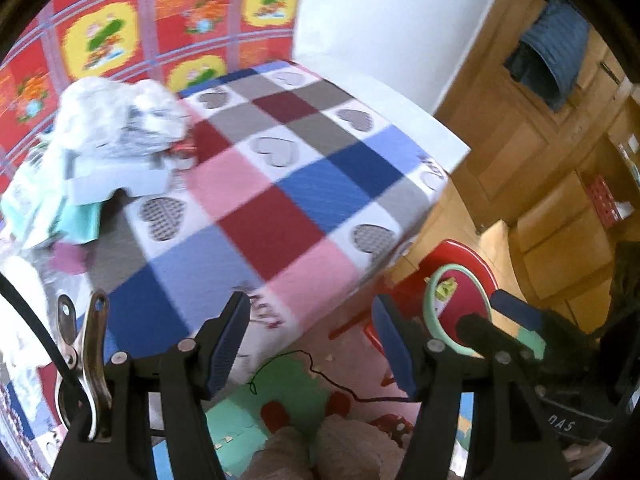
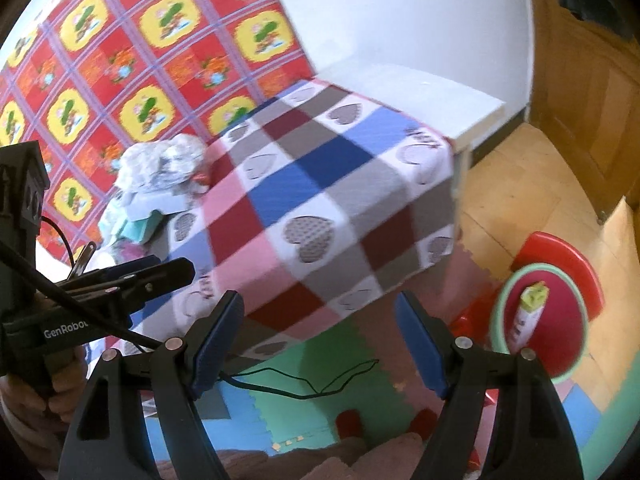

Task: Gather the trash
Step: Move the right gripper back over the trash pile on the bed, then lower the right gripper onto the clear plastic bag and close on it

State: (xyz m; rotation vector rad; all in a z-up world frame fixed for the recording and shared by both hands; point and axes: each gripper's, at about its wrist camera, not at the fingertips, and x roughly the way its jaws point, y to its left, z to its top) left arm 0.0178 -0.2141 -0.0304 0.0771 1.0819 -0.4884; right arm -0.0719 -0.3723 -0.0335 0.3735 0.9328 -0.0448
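Left gripper [image 1: 310,320]: blue-padded jaws spread wide, nothing between them, poised above the near edge of the checked blanket [image 1: 280,184]. Right gripper [image 2: 320,312]: likewise wide apart and empty, off the blanket's near right corner, above the foam mat [image 2: 280,412]. In the right wrist view, a hand [image 2: 24,400] around the left gripper's handle, at the blanket's near left side. Below the blanket's near edge, on the mat, a thin black cord [image 2: 304,384] in loose bends. At the blanket's far left corner, a heap of trash, well apart from both grippers: crumpled white paper [image 1: 120,116] on top, a grey-blue box [image 1: 120,178] touching it underneath, a teal wrapper [image 1: 80,220] under the box on the side toward the blanket's near edge; rest of the heap too blurred to tell. Middle and right of the blanket bare apart from its hearts and squares. Beyond the blanket's far edge, a patterned red cloth [image 2: 120,80] with yellow panels. Off the blanket's right side, down at floor level, a red stool [image 2: 560,248] with a green-rimmed basin [image 2: 500,308] on it; inside the basin, a white carton [image 2: 528,316] with a yellow-green end, tilted. Further right of the blanket, a wooden door [image 2: 592,100].
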